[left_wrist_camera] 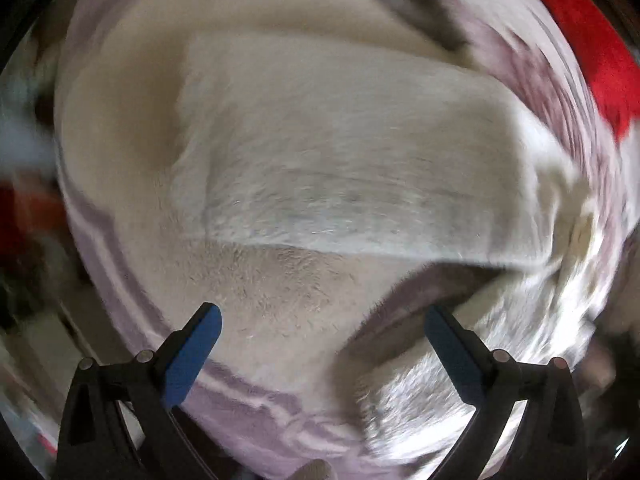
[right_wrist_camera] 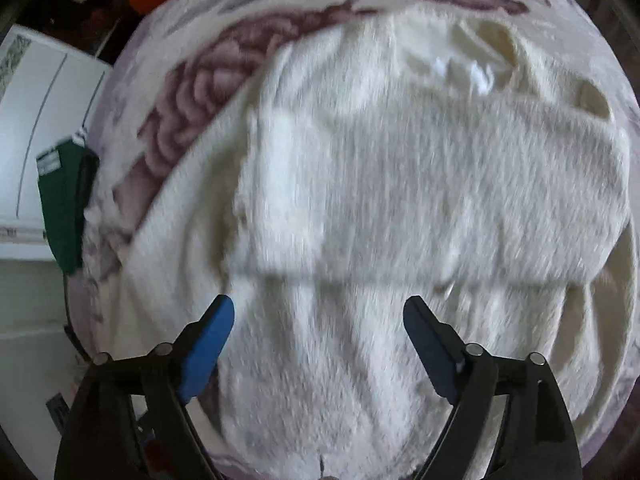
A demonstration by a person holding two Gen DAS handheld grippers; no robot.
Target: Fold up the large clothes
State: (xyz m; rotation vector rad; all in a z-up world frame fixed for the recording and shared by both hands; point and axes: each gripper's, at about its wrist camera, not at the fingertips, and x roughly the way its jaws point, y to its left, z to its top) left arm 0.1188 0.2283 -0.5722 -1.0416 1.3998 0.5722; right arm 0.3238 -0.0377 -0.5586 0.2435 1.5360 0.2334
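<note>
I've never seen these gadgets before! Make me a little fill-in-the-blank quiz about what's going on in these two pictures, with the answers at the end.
1. The fluffy garment lying spread out is ____ in colour.
2. Both the left gripper and the right gripper have their jaws ____, holding nothing.
3. The pads inside the fingers are coloured ____.
4. The blanket under the garment is printed with large purple ____.

Missing words: white; open; blue; flowers
</note>
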